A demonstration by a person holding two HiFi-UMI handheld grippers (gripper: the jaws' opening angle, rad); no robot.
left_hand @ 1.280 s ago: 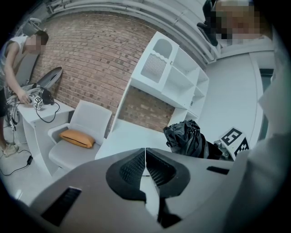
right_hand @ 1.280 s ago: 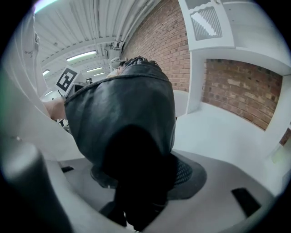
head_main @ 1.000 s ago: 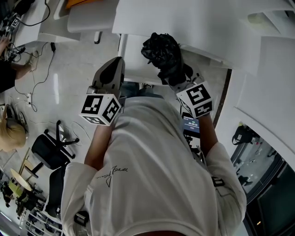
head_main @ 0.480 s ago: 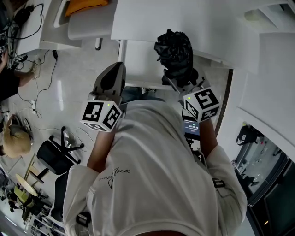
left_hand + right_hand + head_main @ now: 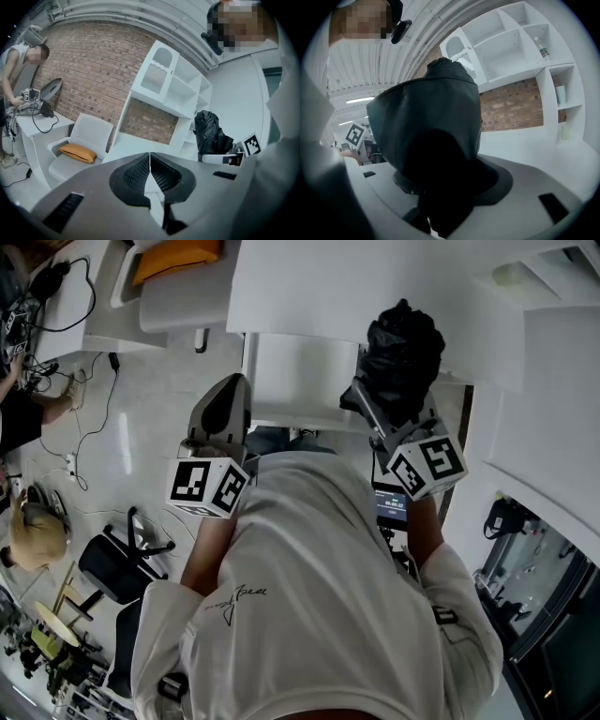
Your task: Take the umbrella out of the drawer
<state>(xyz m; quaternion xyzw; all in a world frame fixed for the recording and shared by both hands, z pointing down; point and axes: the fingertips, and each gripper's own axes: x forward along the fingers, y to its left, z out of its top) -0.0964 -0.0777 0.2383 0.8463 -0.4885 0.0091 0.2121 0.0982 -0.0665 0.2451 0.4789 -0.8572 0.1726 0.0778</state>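
The folded black umbrella (image 5: 403, 357) is held up in my right gripper (image 5: 380, 413), which is shut on it. In the right gripper view the umbrella (image 5: 431, 136) fills the middle and hides the jaws. In the left gripper view the umbrella (image 5: 211, 133) shows at the right, in front of the white shelves. My left gripper (image 5: 223, 409) is shut with nothing in it, its pads (image 5: 149, 176) pressed together. It hangs to the left of the umbrella, over the white drawer (image 5: 300, 381).
A white shelf unit (image 5: 511, 42) stands against a brick wall, with a bottle on one shelf. A white chair with an orange cushion (image 5: 77, 152) stands at the left. Another person (image 5: 18, 75) works at a desk with cables. Office chairs (image 5: 112, 559) stand on the floor at the left.
My right gripper has carried the umbrella to the right and up, away from the drawer. The left gripper has stayed nearly still.
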